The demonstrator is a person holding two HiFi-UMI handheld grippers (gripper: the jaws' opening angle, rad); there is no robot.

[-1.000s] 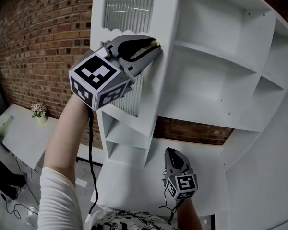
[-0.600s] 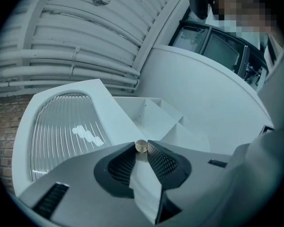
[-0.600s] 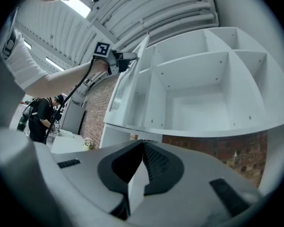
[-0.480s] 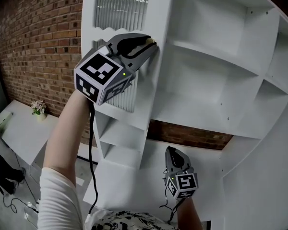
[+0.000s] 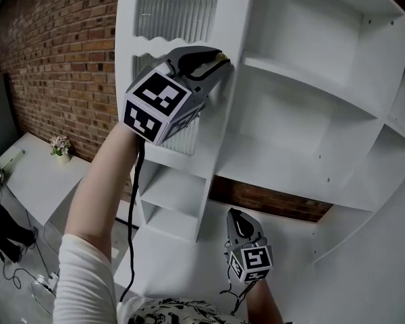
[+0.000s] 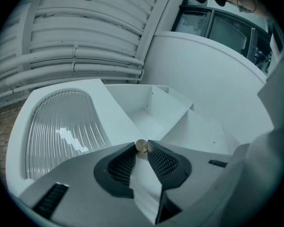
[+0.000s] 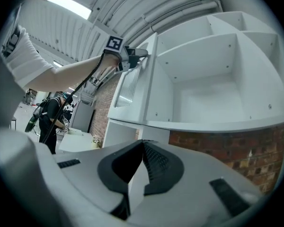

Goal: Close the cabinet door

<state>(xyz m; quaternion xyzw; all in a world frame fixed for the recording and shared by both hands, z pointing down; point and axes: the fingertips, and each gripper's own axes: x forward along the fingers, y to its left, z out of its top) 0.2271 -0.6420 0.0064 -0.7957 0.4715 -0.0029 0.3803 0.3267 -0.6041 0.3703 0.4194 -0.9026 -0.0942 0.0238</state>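
While the left tongs (image 5: pixel 214 61) pinch the knob (image 6: pixel 141 145) of the cabinet door (image 5: pixel 179 19), the right tongs (image 5: pixel 237 216) hang low, closed on nothing.

Your left gripper (image 5: pixel 219 59) clamped on the knob (image 6: pixel 141 146), cabinet door (image 5: pixel 231 12) close against it; open shelf bays (image 5: pixel 304 39) free to its right, shelf board (image 5: pixel 290 77) jutting near; brick wall (image 5: pixel 54 59) well off left; right gripper (image 5: pixel 233 216) low, jaws together, clear space around it

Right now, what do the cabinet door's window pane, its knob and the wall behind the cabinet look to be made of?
Window pane: ribbed translucent glass or acrylic, going by the parallel flutes and bright glint. Knob: small, round, pale gold, likely brushed metal, though possibly wood. Wall: bare red-brown brick with visible mortar joints, matte.
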